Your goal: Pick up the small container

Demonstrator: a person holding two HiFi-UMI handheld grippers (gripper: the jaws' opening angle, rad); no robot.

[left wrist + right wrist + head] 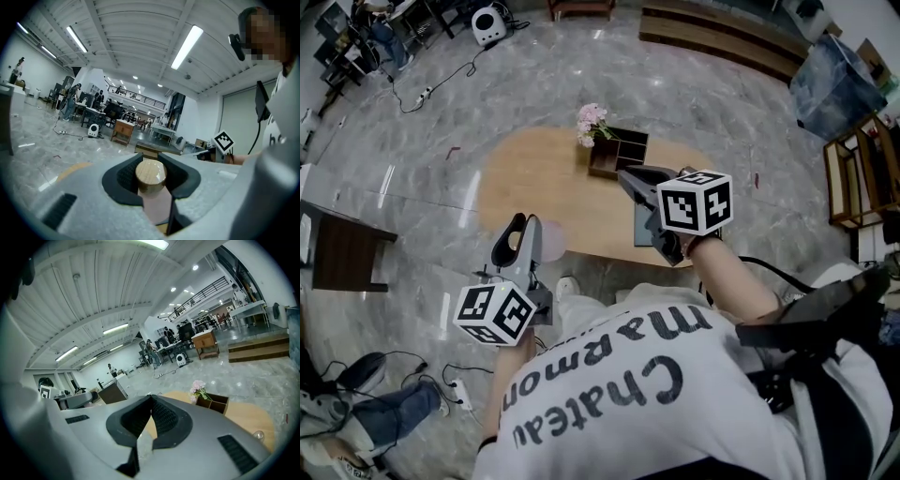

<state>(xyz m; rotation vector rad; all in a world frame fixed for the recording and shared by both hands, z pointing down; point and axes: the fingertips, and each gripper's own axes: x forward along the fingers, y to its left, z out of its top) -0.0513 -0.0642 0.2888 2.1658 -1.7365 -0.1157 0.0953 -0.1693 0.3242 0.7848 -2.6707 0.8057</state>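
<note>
The small container (150, 174) has a round wooden lid and a pale pink body. My left gripper (151, 161) is shut on it, with the dark pads pressed against both sides of the lid. In the head view the container (552, 242) shows as a pink blur beside my left gripper (521, 227), held up over the table's near left edge. My right gripper (626, 175) hovers over the table's near right part. Its jaws (151, 400) meet at the tips with nothing between them.
An oval wooden table (534, 178) stands on a grey marble floor. A dark wooden compartment box (617, 152) with pink flowers (592, 119) sits at the table's far side. A low dark bench (342, 251) stands to the left, and cables lie on the floor.
</note>
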